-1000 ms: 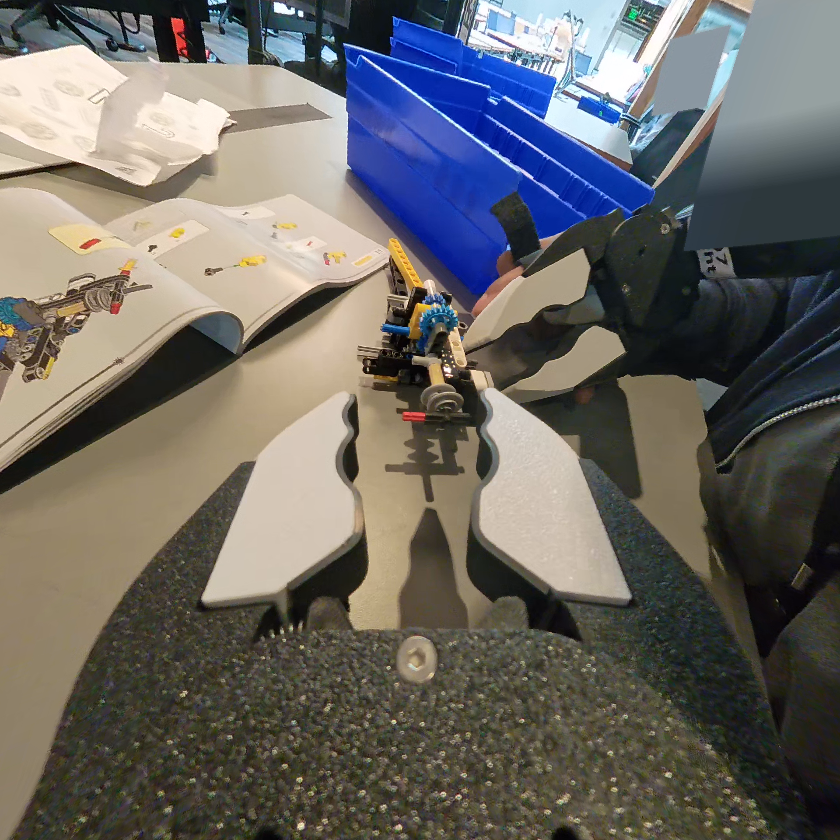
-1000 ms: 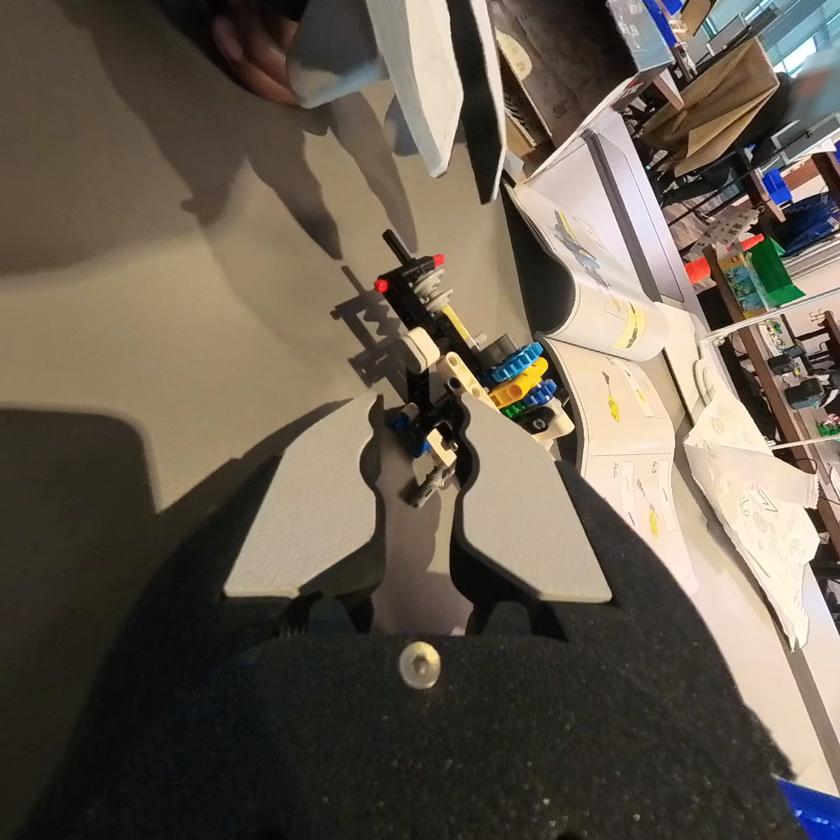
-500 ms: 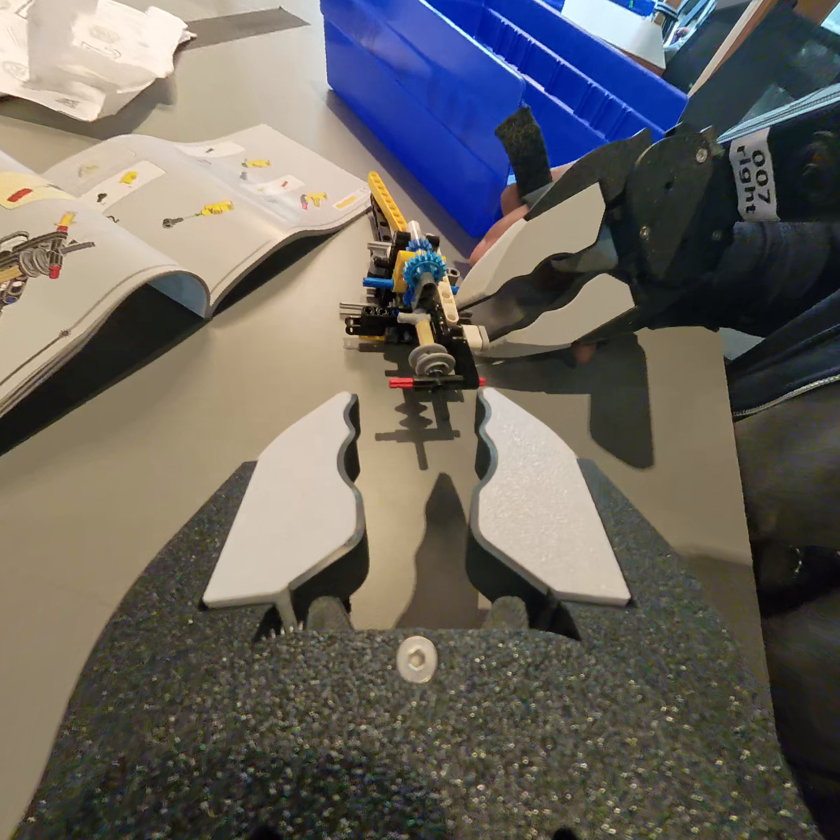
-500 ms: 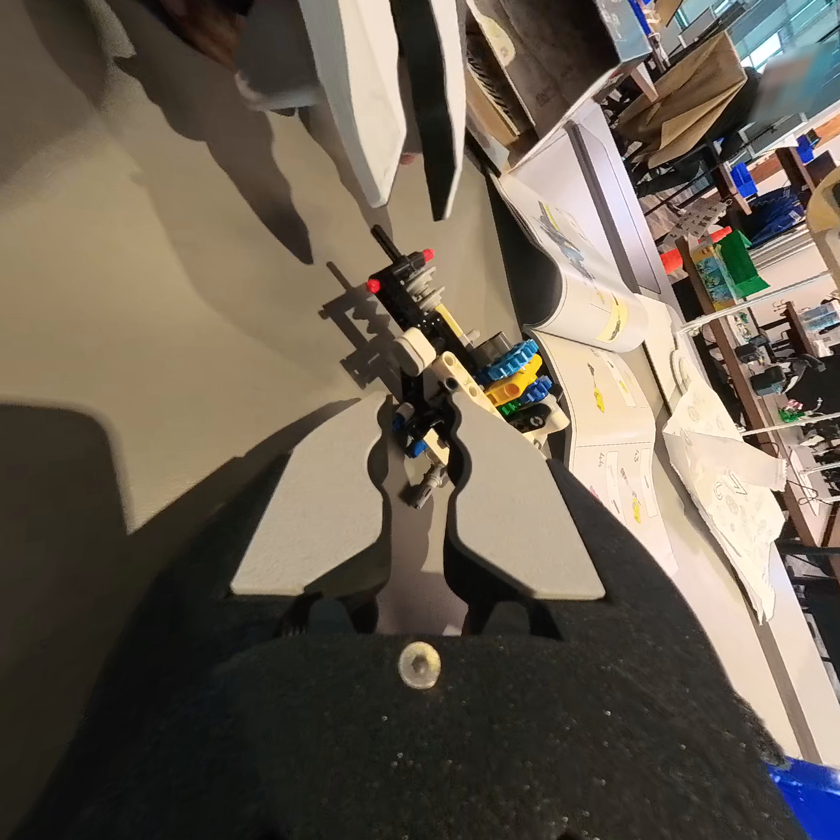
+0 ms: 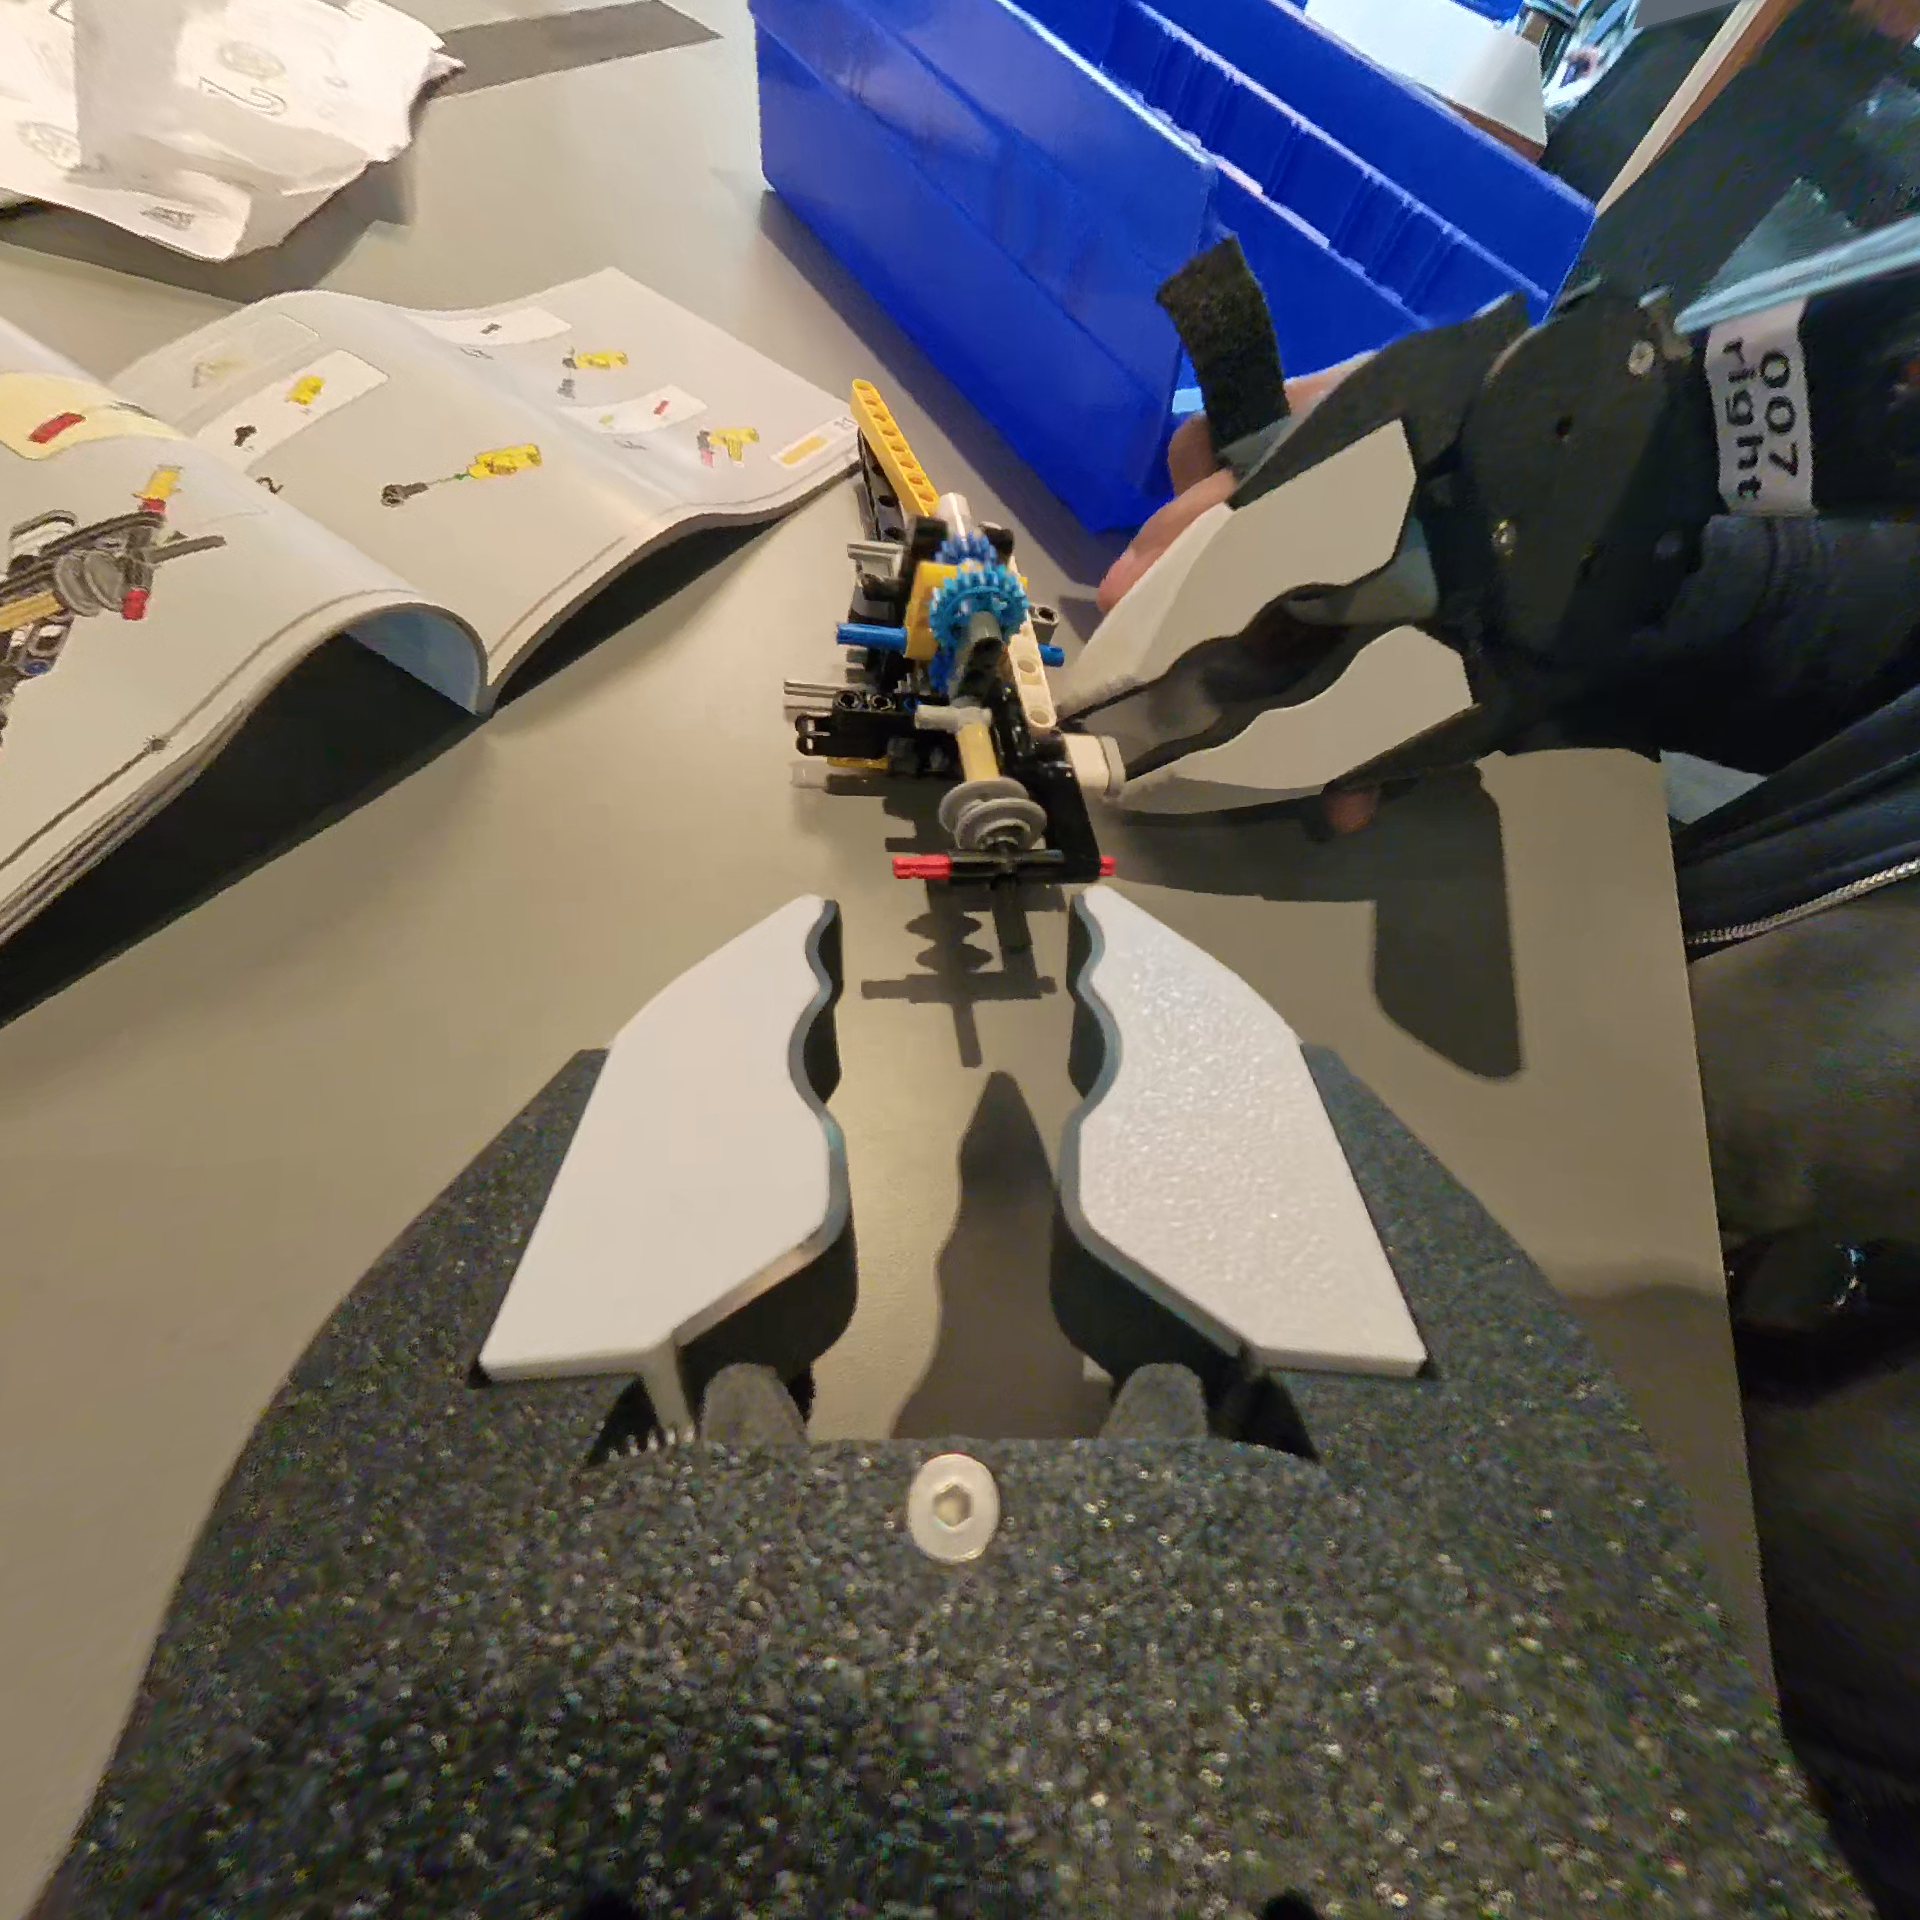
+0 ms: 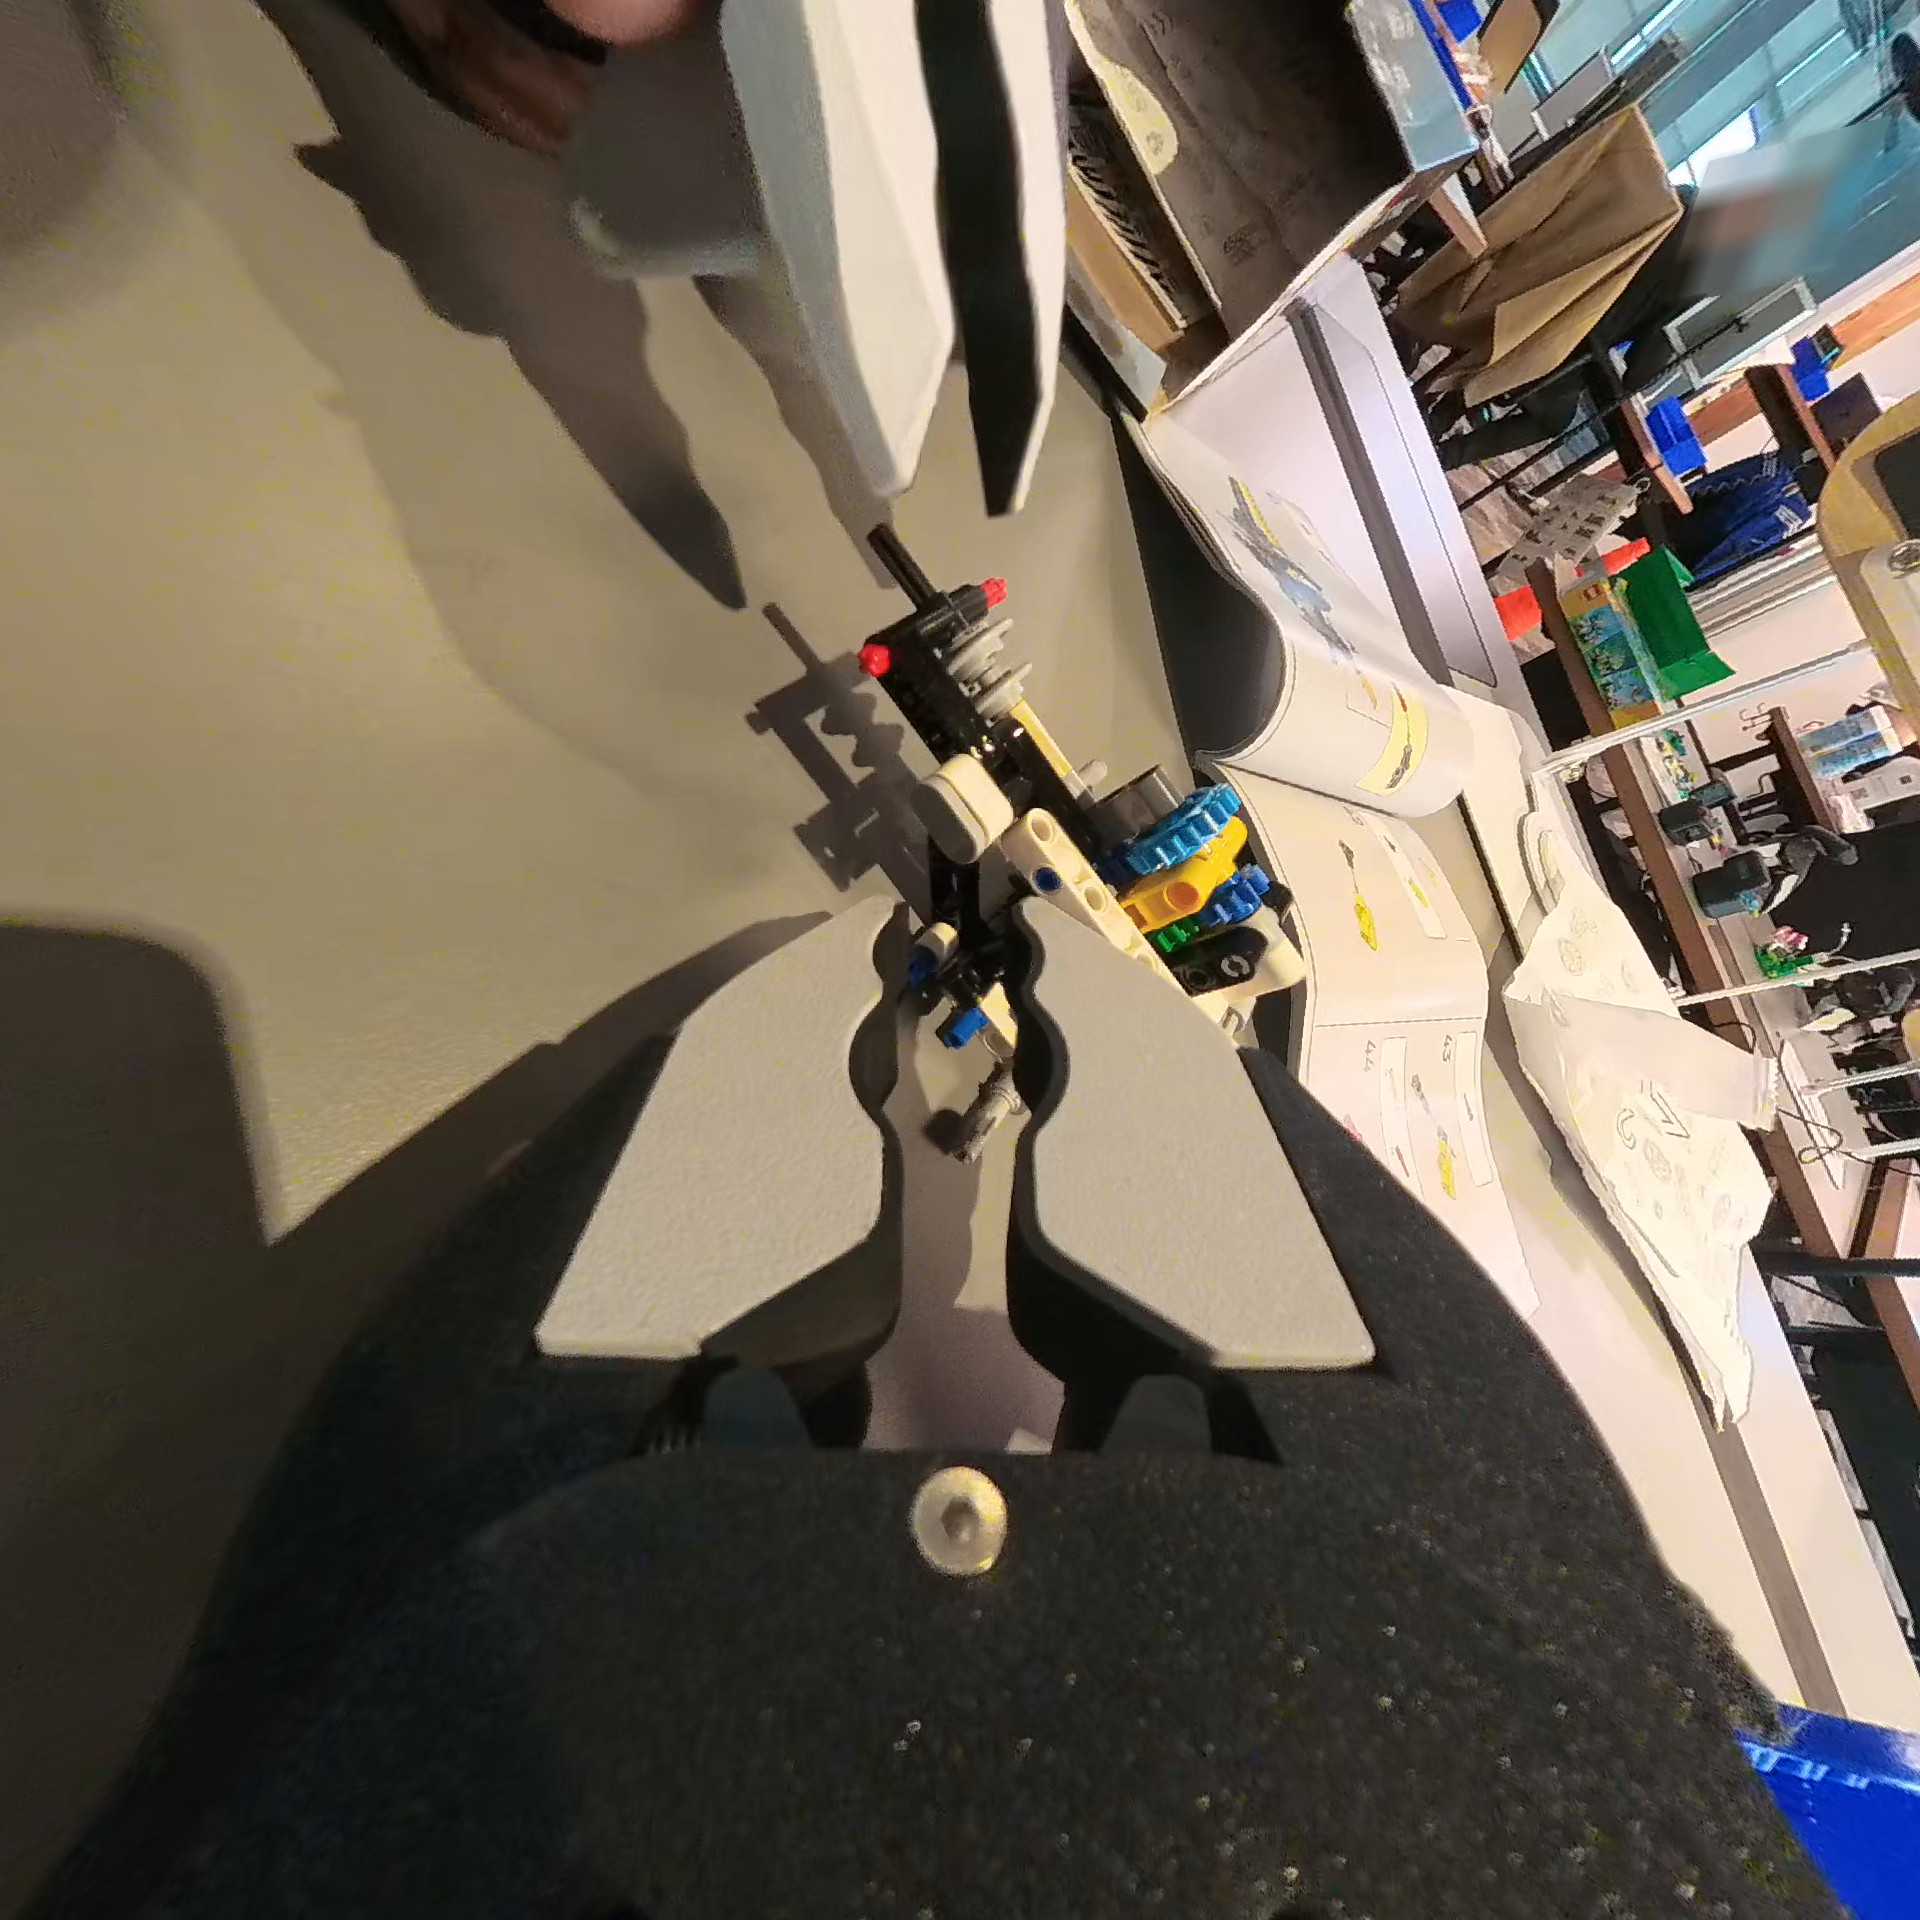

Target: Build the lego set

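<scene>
Half-built black lego assembly [image 5: 961, 691], blue-geared, flat on table

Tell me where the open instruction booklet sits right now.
In the left wrist view the instruction booklet lies open on the grey table, left of the lego assembly and across it from the blue bin.

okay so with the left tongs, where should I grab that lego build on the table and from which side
Probably the near end of the lego build: the black cross-beam with red pins. It lies crosswise right ahead of the open left tongs, so come straight forward and low and close on the black axle stub or the beam around it. The right tongs already sit at the white piece on the right side, so stay off that flank.
</scene>
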A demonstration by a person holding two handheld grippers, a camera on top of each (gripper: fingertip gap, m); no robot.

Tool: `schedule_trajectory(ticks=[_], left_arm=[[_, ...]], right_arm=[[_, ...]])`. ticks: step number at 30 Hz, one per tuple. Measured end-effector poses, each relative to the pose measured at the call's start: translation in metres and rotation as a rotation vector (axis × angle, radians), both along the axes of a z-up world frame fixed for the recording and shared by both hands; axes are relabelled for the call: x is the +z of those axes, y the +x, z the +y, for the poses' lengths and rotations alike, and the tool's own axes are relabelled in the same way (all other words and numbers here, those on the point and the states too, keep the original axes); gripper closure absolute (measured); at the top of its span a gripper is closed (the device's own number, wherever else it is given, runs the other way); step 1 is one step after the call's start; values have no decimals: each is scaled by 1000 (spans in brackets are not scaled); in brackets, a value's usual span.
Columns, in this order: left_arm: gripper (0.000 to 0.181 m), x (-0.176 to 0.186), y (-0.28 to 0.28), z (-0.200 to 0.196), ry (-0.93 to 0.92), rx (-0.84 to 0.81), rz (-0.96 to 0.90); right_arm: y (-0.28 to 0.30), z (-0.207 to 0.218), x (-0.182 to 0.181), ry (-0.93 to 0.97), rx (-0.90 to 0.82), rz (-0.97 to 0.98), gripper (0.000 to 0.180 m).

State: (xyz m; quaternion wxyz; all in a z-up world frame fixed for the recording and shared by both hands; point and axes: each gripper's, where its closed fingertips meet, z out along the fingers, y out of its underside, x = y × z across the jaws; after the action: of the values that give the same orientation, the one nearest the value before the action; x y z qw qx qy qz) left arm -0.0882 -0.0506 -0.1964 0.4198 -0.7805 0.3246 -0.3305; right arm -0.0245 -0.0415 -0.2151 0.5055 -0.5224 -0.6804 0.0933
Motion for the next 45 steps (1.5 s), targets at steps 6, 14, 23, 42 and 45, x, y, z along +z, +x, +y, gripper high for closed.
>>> schedule_trajectory(ticks=[6, 14, 23, 42, 45], left_arm=[[140, 7, -6, 6, 30, 52, -39], [140, 14, -19, 18, 93, 147, -56], [141, 31, -42, 31, 218, 283, -90], [148, 56, -103, 54, 434, 565, -87], [148, 55, -114, 54, 418, 603, -114]], right_arm=[[-1, -2, 0, 9, 9, -2, 164], [0, -3, -1, 10, 14, -3, 164], [0, -3, -1, 16, 12, -8, 165], [42, -13, 3, 81, -26, -883, 174], [45, -1, 31, 317, -35, -1169, 169]])
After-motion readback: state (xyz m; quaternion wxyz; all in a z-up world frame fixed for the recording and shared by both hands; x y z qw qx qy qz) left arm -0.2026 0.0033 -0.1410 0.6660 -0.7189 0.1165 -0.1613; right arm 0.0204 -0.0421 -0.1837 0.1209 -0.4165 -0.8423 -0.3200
